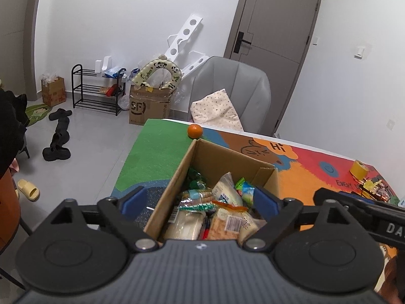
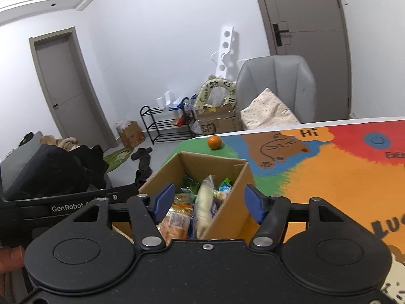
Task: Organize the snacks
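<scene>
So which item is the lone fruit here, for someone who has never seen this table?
Start at the colourful cartoon mat and find the open cardboard box of snack packets. Just beyond its far corner sits the orange, the only round, unwrapped item there.

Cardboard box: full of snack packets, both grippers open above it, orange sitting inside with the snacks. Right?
Not quite. The orange is not in the cardboard box; it sits on the mat beyond the box's far corner, as the right wrist view shows. The rest holds.
</scene>
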A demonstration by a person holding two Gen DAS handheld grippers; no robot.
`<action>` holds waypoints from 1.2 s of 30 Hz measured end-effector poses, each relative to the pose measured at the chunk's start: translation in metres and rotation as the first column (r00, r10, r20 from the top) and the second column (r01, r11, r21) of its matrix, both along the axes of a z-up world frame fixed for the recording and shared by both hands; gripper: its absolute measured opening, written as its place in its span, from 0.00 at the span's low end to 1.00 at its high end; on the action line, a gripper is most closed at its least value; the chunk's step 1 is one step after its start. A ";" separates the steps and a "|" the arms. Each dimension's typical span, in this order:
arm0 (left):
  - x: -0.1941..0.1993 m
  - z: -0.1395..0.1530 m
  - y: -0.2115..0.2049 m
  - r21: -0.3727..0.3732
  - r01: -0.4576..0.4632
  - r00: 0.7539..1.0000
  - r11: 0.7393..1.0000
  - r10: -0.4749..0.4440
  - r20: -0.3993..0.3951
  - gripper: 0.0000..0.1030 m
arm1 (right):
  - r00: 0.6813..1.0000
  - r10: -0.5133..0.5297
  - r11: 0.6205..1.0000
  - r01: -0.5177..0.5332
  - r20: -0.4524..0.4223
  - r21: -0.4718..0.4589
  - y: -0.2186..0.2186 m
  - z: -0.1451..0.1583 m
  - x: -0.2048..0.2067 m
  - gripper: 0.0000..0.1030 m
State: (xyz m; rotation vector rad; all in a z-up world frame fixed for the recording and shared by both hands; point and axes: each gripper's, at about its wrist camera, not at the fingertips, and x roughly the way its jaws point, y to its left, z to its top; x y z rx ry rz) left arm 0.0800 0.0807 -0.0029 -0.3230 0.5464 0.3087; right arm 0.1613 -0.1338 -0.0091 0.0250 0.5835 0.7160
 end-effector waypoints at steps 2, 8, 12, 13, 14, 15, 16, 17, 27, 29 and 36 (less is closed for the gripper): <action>-0.005 0.000 -0.004 -0.001 0.007 1.000 1.000 -0.007 0.005 0.90 | 1.000 -0.022 1.000 0.022 0.007 -0.003 -0.008 0.001 -0.006 0.70; -0.020 0.003 -0.017 -0.002 0.042 0.999 0.999 -0.042 0.017 0.94 | 0.996 -0.083 0.997 0.083 0.025 0.005 -0.033 0.005 -0.025 0.81; -0.029 0.007 -0.030 0.017 0.074 0.997 0.997 -0.074 0.024 0.97 | 0.992 -0.116 0.993 0.116 0.040 0.014 -0.051 0.010 -0.035 0.94; -0.031 0.009 -0.033 0.022 0.081 0.996 0.997 -0.081 0.025 0.97 | 0.992 -0.123 0.992 0.122 0.041 0.020 -0.055 0.011 -0.037 0.96; -0.033 0.010 -0.036 0.025 0.086 0.996 0.996 -0.086 0.029 0.97 | 0.991 -0.131 0.991 0.130 0.042 0.026 -0.060 0.012 -0.039 0.97; -0.035 0.011 -0.039 0.030 0.092 0.995 0.995 -0.093 0.032 0.97 | 0.989 -0.140 0.990 0.139 0.043 0.030 -0.064 0.013 -0.040 0.98; -0.037 0.012 -0.042 0.035 0.100 0.994 0.994 -0.101 0.032 0.97 | 0.988 -0.149 0.988 0.148 0.045 0.034 -0.068 0.014 -0.042 1.00; -0.038 0.013 -0.045 0.041 0.105 0.994 0.994 -0.107 0.028 0.97 | 0.987 -0.157 0.987 0.156 0.045 0.037 -0.072 0.015 -0.043 1.00; -0.063 0.026 -0.068 0.052 0.148 0.987 0.988 -0.151 0.048 0.97 | 0.977 -0.199 0.980 0.199 0.076 0.004 -0.097 0.025 -0.071 1.00; -0.070 0.028 -0.071 0.059 0.156 0.986 0.986 -0.160 0.056 0.97 | 0.975 -0.204 0.979 0.205 0.083 0.004 -0.101 0.028 -0.078 1.00; -0.085 0.035 -0.080 0.074 0.192 0.978 0.979 -0.197 0.065 0.98 | 0.965 -0.229 0.972 0.233 0.127 -0.018 -0.108 0.036 -0.097 1.00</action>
